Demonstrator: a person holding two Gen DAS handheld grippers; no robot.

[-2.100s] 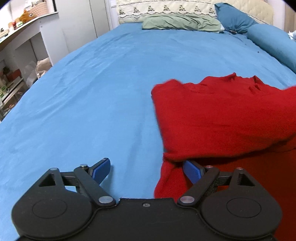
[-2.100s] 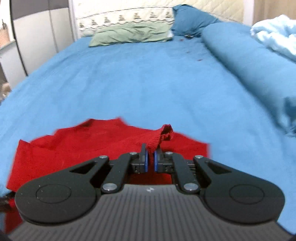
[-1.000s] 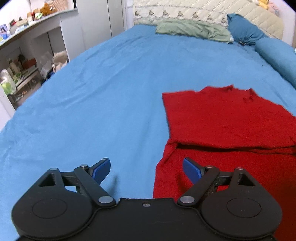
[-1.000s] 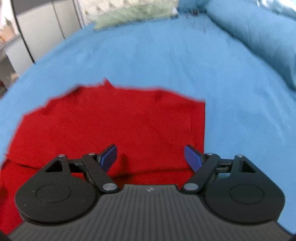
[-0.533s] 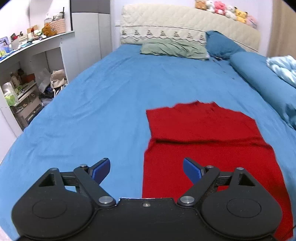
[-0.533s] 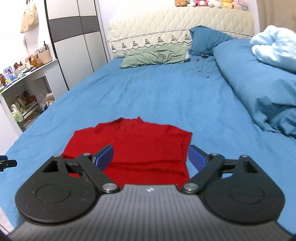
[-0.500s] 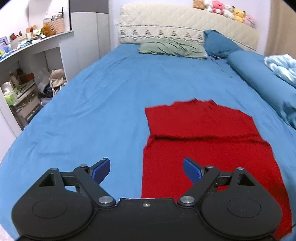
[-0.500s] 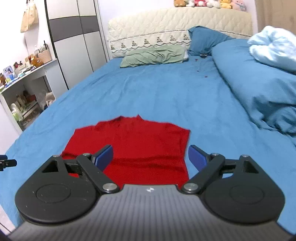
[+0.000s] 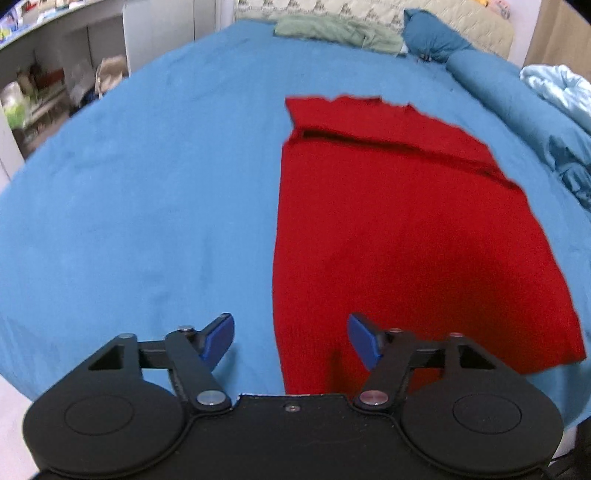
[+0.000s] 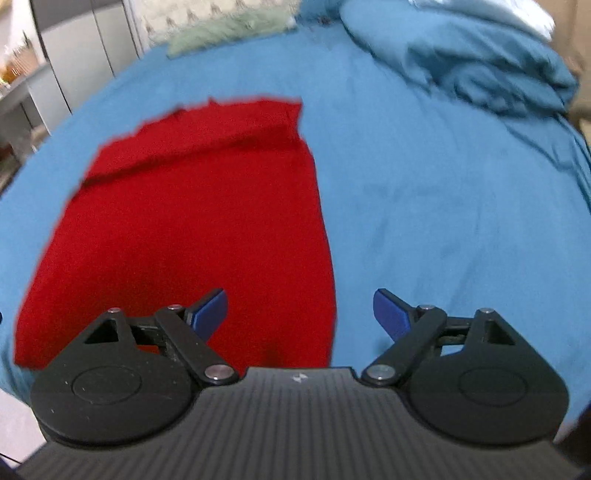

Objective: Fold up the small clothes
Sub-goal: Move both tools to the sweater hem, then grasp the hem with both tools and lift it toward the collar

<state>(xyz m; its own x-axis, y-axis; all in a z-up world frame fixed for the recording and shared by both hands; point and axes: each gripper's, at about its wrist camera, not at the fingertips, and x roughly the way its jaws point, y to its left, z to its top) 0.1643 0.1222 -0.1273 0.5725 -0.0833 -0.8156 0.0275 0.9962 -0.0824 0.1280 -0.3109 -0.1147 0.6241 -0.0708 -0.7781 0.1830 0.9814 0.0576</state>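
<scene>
A red knitted garment lies flat on the blue bedsheet, its far end folded over into a band. My left gripper hovers at the garment's near left corner; its jaws are closing, with the garment's left edge running between the pads and no pad pressing on it. In the right wrist view the same red garment fills the left half. My right gripper stands wide open over the near right edge, one pad above the red cloth, the other above the sheet.
A green pillow and a blue pillow lie at the headboard. A rumpled blue duvet runs along the right side of the bed. Shelves with clutter and white cabinets stand to the left. The bed's near edge is just below both grippers.
Both grippers have pulled back from the folded far end to the garment's near edge and tilted down. The left jaws have narrowed. The right jaws, shut on the cloth earlier, stand open.
</scene>
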